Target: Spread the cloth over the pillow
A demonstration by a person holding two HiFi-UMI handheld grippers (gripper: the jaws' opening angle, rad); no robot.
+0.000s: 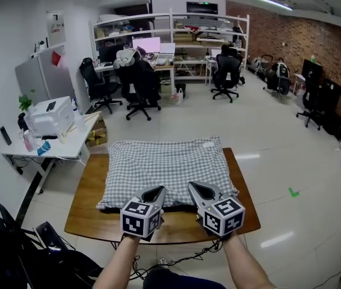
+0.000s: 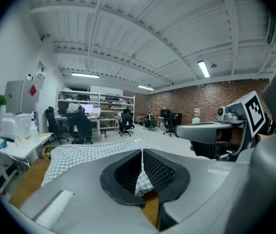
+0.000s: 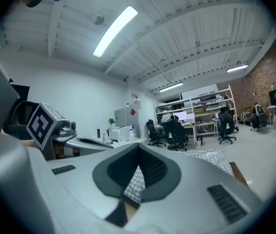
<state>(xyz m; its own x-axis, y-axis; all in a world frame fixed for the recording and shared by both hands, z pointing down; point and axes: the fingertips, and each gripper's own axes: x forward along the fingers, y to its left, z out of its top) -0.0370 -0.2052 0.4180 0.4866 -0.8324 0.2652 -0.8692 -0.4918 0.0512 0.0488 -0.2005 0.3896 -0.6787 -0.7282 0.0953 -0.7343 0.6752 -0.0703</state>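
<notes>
A grey-and-white checked cloth (image 1: pixel 167 167) lies spread over the pillow on a wooden table (image 1: pixel 89 206); the pillow itself is hidden under it. My left gripper (image 1: pixel 157 192) is at the cloth's near edge, left of centre, shut on a fold of it. My right gripper (image 1: pixel 195 189) is shut on the same edge a little to the right. In the left gripper view the jaws (image 2: pixel 142 153) meet with checked cloth (image 2: pixel 142 182) pinched between the pads. The right gripper view shows its jaws (image 3: pixel 138 148) pressed together on the cloth (image 3: pixel 136 182) too.
A white side table (image 1: pixel 68 144) with a printer (image 1: pixel 50 116) stands left of the wooden table. Black gear (image 1: pixel 14 245) and cables (image 1: pixel 182 259) lie on the floor near me. Office chairs (image 1: pixel 137 89), desks and shelves fill the far end of the room.
</notes>
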